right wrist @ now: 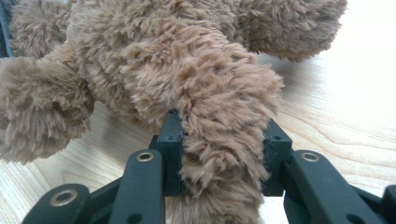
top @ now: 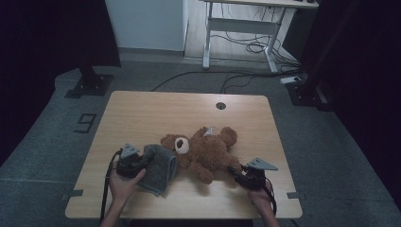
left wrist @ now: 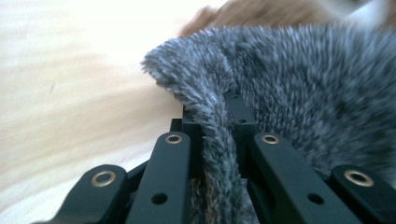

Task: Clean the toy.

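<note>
Left tongs (left wrist: 219,135) pinching fuzzy grey cloth (left wrist: 299,79), right tongs (right wrist: 222,140) clamping shaggy bear limb (right wrist: 219,116)

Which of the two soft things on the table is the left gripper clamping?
The grey fuzzy cloth. The left gripper pinches a fold of its edge, while the brown teddy bear beside it is held at a limb by the right gripper.

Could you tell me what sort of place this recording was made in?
Probably a lab or office workroom: a wooden table on grey carpet, a height-adjustable desk with loose cables behind, and dark stand bases beside it.
</note>
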